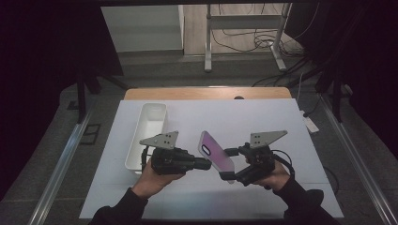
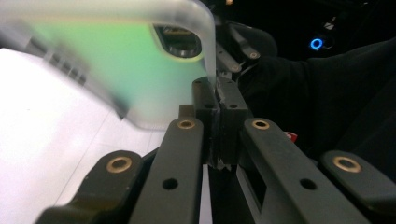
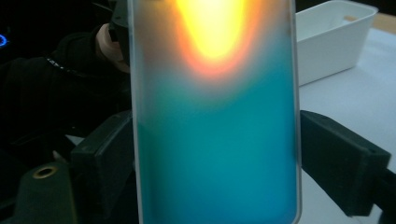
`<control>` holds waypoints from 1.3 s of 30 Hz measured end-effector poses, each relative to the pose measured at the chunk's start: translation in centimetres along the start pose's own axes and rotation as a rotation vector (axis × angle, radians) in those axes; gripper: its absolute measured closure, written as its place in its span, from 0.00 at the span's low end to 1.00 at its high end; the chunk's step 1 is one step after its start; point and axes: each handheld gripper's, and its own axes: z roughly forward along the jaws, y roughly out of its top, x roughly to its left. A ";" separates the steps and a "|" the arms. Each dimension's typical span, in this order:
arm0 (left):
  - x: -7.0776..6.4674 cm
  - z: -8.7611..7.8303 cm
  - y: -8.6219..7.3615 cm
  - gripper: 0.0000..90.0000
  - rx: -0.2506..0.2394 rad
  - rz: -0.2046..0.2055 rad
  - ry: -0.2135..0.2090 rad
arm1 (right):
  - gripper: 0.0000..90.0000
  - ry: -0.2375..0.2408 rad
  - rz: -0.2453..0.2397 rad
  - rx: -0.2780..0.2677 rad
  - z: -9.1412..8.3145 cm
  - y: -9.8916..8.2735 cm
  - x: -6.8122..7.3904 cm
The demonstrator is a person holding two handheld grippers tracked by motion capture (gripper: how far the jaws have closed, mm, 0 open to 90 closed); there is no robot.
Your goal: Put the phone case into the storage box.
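A translucent phone case (image 1: pixel 216 152) with a camera cutout hangs tilted above the table between my two grippers. My left gripper (image 1: pixel 209 164) comes in from the left, and its jaws are shut on the case's thin edge (image 2: pixel 211 79) just below the cutout. My right gripper (image 1: pixel 229 164) comes in from the right with its jaws on either side of the case's width. In the right gripper view the case (image 3: pixel 215 116) glows orange and teal, and both black pads (image 3: pixel 336 154) sit close beside its edges without visibly squeezing it.
A long white bin (image 1: pixel 152 115) stands on the white table sheet (image 1: pixel 263 117) behind my left hand and also appears as a white bin (image 3: pixel 327 37) at the upper right. A metal stand and cables lie on the floor beyond the table.
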 end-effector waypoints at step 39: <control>0.0 -1.0 -0.1 0.99 0.087 -0.031 0.186 | 0.01 -0.243 -0.065 0.096 -0.4 -0.8 0.2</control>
